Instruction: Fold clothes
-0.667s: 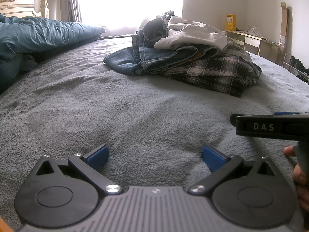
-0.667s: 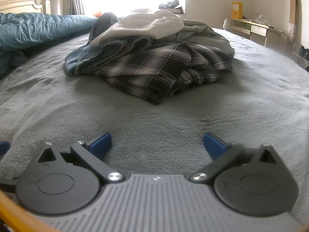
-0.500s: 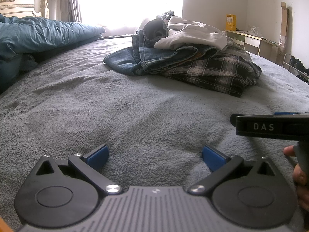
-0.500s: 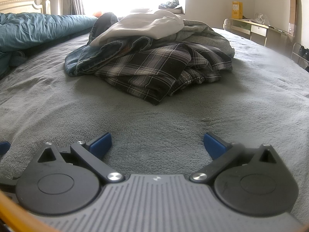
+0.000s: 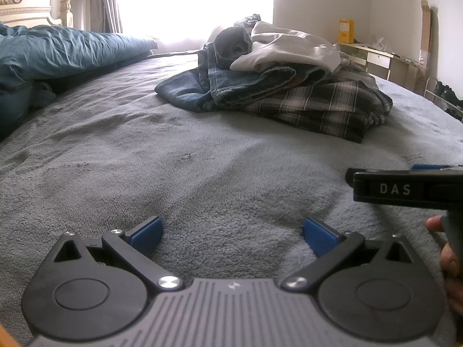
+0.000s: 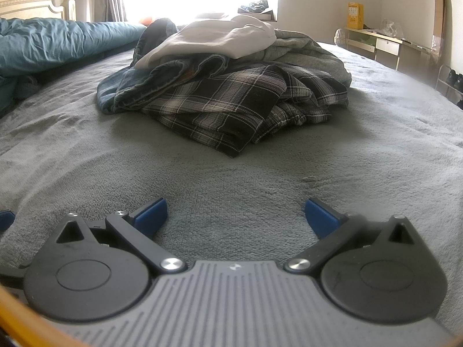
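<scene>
Clothes (image 6: 225,86): one pile, several garments

Daylight from the window (image 5: 196,3) is overexposed, glaring white. The bed (image 5: 202,173) is evenly lit and sharp. Fisheye curvature bends the edges.

Unfolded clothes pile (image 6: 231,86) heaped far on bed: white top uppermost, denim left, plaid shirt spread nearest.

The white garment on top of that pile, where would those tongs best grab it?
Probably the white garment's loose front edge, which droops over the jeans toward the cameras. Come from the near side, low across the grey blanket. It lies topmost, so it should lift off without dragging the plaid shirt.
</scene>
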`<action>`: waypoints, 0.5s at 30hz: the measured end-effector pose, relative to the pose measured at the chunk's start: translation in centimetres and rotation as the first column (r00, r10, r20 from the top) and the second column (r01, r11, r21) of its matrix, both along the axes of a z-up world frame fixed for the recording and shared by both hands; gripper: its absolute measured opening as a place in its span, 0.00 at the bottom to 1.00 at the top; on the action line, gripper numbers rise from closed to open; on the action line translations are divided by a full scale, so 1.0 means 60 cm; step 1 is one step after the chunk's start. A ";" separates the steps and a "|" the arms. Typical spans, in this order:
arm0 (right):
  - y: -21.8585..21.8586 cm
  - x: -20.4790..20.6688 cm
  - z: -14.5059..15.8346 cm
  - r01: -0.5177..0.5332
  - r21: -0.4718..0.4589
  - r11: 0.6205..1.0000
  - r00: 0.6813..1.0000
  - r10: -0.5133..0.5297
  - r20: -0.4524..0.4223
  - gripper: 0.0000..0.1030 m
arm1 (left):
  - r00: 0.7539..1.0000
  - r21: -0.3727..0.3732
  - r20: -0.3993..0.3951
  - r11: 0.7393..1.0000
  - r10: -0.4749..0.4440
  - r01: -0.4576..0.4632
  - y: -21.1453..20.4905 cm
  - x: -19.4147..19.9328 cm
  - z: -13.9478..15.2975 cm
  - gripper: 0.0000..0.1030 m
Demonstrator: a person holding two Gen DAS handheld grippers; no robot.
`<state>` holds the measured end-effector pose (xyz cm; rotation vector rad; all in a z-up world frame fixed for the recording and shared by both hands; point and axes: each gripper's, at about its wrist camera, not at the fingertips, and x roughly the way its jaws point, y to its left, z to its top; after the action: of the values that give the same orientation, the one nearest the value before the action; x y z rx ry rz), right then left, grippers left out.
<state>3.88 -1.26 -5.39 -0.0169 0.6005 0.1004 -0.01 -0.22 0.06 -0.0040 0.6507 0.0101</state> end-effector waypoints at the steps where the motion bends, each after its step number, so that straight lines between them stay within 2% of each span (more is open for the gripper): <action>1: 0.001 0.001 -0.002 0.001 -0.004 1.000 1.000 -0.001 0.002 0.99 | 1.000 0.005 -0.002 1.000 0.000 0.000 -0.001 0.001 -0.001 1.00; 15: 0.004 -0.003 -0.001 0.009 -0.025 1.000 1.000 -0.009 0.010 0.99 | 1.000 0.011 0.010 1.000 0.000 0.000 0.001 -0.008 0.000 1.00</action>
<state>3.73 -1.03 -5.46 -0.0386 0.5919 0.0838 -0.50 -0.17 0.04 0.0067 0.6405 0.0140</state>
